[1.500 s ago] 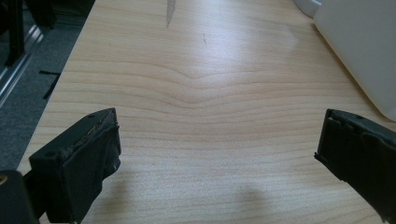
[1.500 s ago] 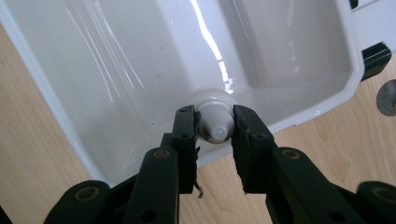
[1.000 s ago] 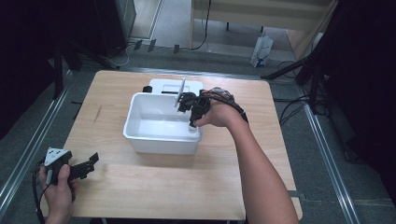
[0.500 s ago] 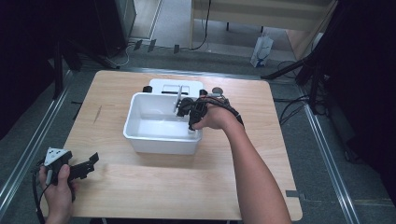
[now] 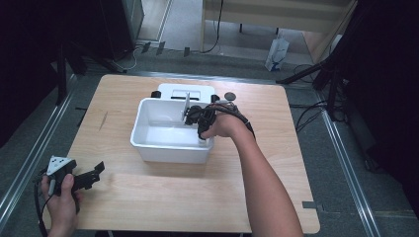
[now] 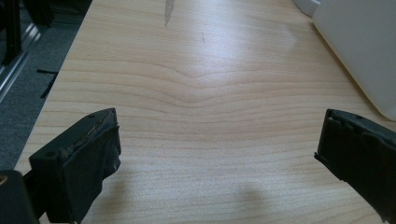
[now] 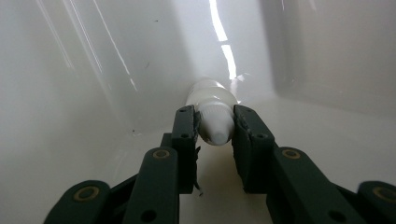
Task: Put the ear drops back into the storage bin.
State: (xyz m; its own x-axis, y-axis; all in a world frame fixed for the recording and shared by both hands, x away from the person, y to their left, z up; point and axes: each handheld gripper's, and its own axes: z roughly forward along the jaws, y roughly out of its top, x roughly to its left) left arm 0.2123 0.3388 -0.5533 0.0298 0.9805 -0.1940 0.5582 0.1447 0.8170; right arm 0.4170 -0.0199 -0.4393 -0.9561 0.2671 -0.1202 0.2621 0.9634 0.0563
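**Right gripper pinching a white tube inside the tub**

Here the person is leaning in from the near edge of the wooden table [image 5: 148, 207], one gripper in each hand. The right gripper [image 5: 197, 116] is reaching over the right rim of the white tub [image 5: 168, 150], which is sitting near the table's middle. In the right gripper view its jaws are pressing on both sides of a white tube [image 7: 212, 116], cap end towards the camera, the far end lying against the tub's inner wall [image 7: 93, 70]. A thin grey upright piece [image 5: 187, 106] is standing at the tub's far rim, just beside the gripper; I cannot tell what it is. Behind the tub a white device [image 5: 185, 91] is sitting, with a small dark disc [image 5: 230, 96] beside it.

The left gripper [image 5: 89, 177] is hovering by the near left corner, well apart from the tub, its jaws spread wide over bare wood [image 6: 201, 116].
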